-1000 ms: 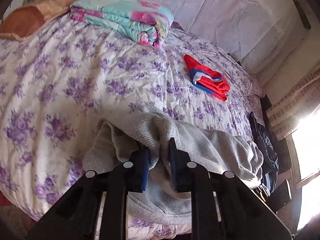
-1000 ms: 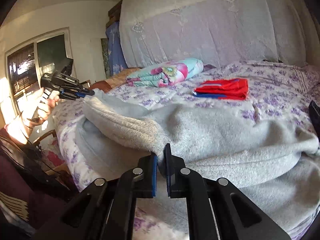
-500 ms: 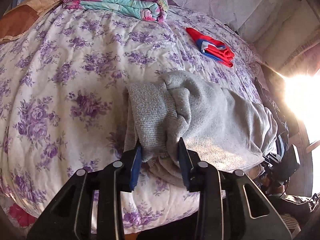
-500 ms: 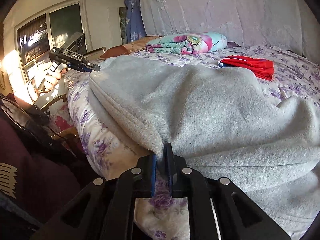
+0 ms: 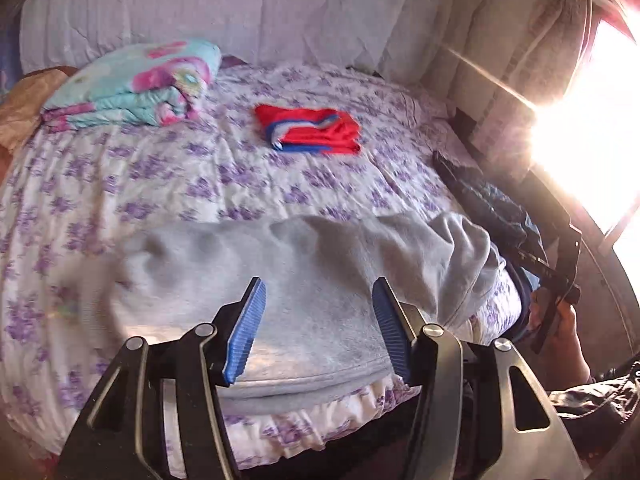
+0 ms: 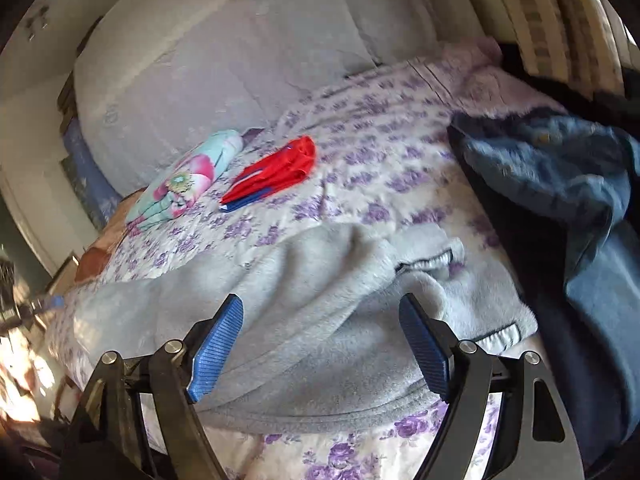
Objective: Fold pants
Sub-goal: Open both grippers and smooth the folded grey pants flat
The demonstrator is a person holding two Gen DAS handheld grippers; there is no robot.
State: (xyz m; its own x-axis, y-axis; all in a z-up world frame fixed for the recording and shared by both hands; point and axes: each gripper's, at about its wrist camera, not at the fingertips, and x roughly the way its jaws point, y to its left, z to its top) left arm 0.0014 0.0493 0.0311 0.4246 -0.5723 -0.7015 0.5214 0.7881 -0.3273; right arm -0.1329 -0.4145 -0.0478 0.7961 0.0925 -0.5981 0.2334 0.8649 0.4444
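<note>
Item: grey sweatpants (image 5: 304, 280), folded over, lying at near edge of floral bedspread (image 5: 160, 168). Left gripper (image 5: 320, 328), right gripper (image 6: 320, 348): jaws opening, cloth released. Step: fold laid down. Next: regrip for second fold, likely.

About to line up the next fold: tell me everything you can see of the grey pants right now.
The grey pants are thick fleece-like sweatpants, lying doubled over and rumpled along the near edge of the floral bedspread. A white drawstring shows at the waist end, beside the jeans. Both grippers' jaws are opening, pads clear of the cloth.
</note>
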